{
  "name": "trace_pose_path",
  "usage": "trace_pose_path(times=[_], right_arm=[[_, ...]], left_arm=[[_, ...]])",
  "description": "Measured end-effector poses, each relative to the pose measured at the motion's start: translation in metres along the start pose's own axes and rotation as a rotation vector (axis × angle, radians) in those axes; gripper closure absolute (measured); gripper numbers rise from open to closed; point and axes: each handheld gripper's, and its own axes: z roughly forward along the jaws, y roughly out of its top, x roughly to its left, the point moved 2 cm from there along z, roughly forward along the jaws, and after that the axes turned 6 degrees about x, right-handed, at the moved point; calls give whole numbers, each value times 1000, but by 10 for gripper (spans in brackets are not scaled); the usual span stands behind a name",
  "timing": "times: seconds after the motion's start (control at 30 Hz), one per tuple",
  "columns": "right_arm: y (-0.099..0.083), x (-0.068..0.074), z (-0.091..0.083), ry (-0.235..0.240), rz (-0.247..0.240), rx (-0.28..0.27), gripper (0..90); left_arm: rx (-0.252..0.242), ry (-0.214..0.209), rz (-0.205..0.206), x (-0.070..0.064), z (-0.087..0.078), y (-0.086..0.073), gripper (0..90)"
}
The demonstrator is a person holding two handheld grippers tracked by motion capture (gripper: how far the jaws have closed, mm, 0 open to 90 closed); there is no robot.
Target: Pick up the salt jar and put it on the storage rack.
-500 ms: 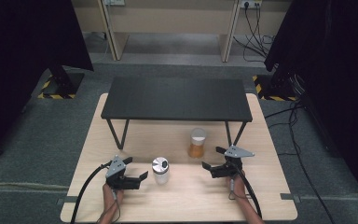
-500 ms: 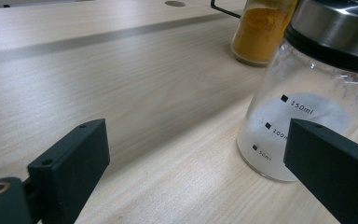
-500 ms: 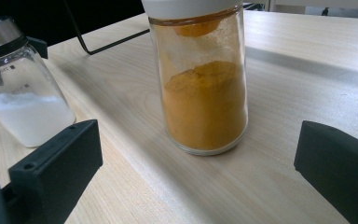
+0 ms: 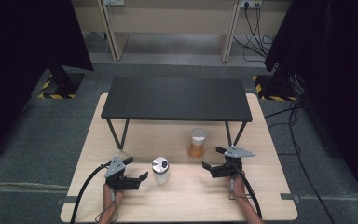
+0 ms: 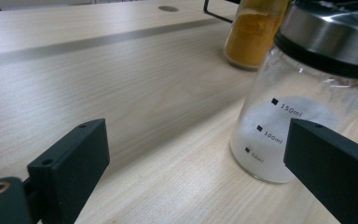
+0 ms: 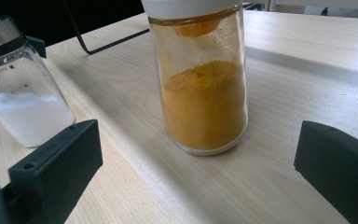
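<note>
On the table I've got 2 jars: salt jar near front centre, spice jar behind it & to the right, apart. Shelf stands on the table's far half, behind both. My L gripper just left of salt jar, R gripper just front-right of spice jar.

Between the black fingers of the right gripper stands a clear jar of orange-yellow powder under a white lid; beyond its one finger, a clear jar with white powder, black volume marks and a silver lid with black rim. The table is pale wood grain, the shelf black
</note>
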Motion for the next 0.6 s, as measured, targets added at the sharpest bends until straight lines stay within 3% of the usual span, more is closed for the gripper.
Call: trace_pose_path(times=[0.37, 0.47, 0.6], right_arm=[[0, -1, 0, 4, 1, -5, 10], [0, -1, 0, 4, 0, -4, 11], [0, -1, 0, 4, -2, -4, 10]], left_arm=[[-14, -8, -21, -1, -4, 3, 70], [-45, -22, -13, -2, -8, 3, 65], [-30, -25, -3, -7, -8, 9, 47]])
